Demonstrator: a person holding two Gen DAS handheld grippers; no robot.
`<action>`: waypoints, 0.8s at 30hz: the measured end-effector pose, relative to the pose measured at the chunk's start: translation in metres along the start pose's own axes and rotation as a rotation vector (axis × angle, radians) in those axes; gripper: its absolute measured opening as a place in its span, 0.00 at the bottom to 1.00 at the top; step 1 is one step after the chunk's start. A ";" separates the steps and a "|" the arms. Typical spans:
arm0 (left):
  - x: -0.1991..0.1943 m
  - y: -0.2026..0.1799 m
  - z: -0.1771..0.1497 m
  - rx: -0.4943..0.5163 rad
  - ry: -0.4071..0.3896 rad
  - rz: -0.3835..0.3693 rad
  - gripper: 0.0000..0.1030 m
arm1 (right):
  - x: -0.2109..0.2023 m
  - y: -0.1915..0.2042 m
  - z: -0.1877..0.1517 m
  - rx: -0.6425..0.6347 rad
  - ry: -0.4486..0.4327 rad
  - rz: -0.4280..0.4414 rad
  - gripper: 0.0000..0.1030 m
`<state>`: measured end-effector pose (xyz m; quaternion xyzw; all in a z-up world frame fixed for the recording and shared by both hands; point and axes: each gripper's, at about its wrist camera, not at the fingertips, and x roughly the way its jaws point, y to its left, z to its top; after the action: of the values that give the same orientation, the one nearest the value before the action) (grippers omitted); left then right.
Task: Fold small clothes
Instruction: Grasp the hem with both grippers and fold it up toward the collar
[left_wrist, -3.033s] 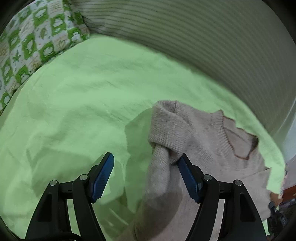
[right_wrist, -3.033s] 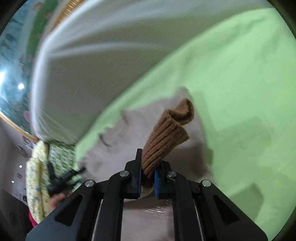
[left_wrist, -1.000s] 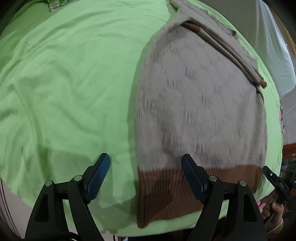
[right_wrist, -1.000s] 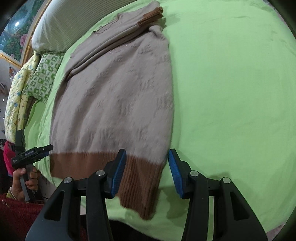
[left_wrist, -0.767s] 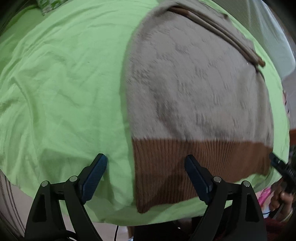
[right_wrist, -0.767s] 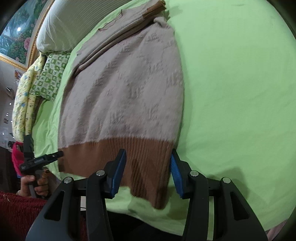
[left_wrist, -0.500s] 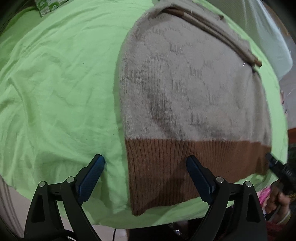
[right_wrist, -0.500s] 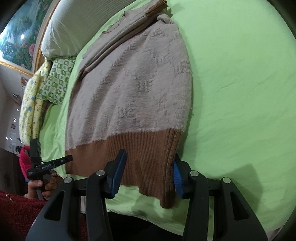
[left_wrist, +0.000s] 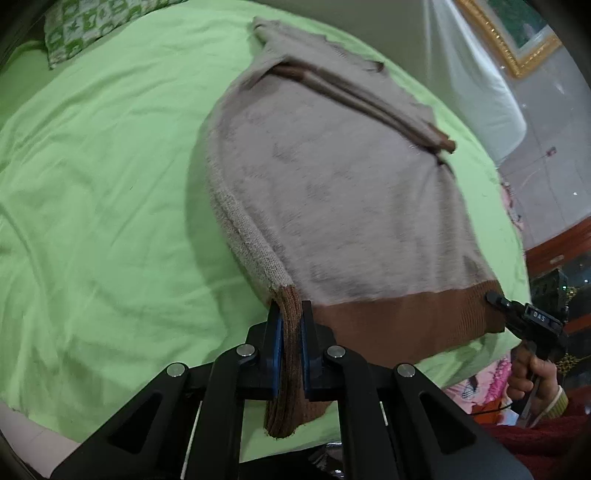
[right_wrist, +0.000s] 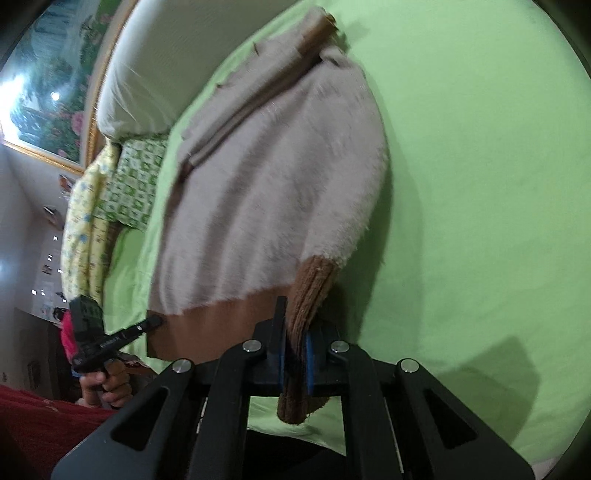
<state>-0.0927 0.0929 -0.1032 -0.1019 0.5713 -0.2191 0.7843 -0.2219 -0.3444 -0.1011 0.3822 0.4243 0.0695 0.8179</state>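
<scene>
A beige knit sweater (left_wrist: 332, 192) with a brown ribbed hem (left_wrist: 406, 321) lies on a green bed sheet (left_wrist: 92, 184), its sleeves folded across the far part. My left gripper (left_wrist: 291, 325) is shut on the hem's left corner and lifts it off the sheet. In the right wrist view the same sweater (right_wrist: 266, 192) shows, and my right gripper (right_wrist: 291, 332) is shut on the hem's right corner (right_wrist: 310, 291). The hem stretches between both grippers, raised near the bed's front edge.
A striped white pillow (right_wrist: 159, 74) lies behind the sweater. A green patterned pillow (right_wrist: 133, 184) and a yellow one (right_wrist: 85, 229) lie at the left. The other gripper and hand show at the frame edge (left_wrist: 532, 325). The bed's front edge is just below the grippers.
Both grippers, open around the hem corners half a second ago, have shut on them and lifted the hem off the sheet. The sweater's near part now hangs raised.
</scene>
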 end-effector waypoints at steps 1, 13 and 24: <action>-0.001 0.000 0.003 -0.006 -0.001 -0.011 0.06 | -0.003 0.002 0.002 0.002 -0.009 0.004 0.08; -0.009 -0.016 0.060 -0.072 -0.096 -0.103 0.06 | -0.006 0.026 0.039 -0.011 -0.082 0.096 0.08; -0.006 -0.039 0.175 -0.062 -0.241 -0.090 0.06 | -0.007 0.046 0.154 -0.051 -0.221 0.166 0.08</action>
<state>0.0619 0.0456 -0.0251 -0.1771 0.4744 -0.2227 0.8331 -0.1014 -0.4024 -0.0114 0.4006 0.2964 0.1051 0.8606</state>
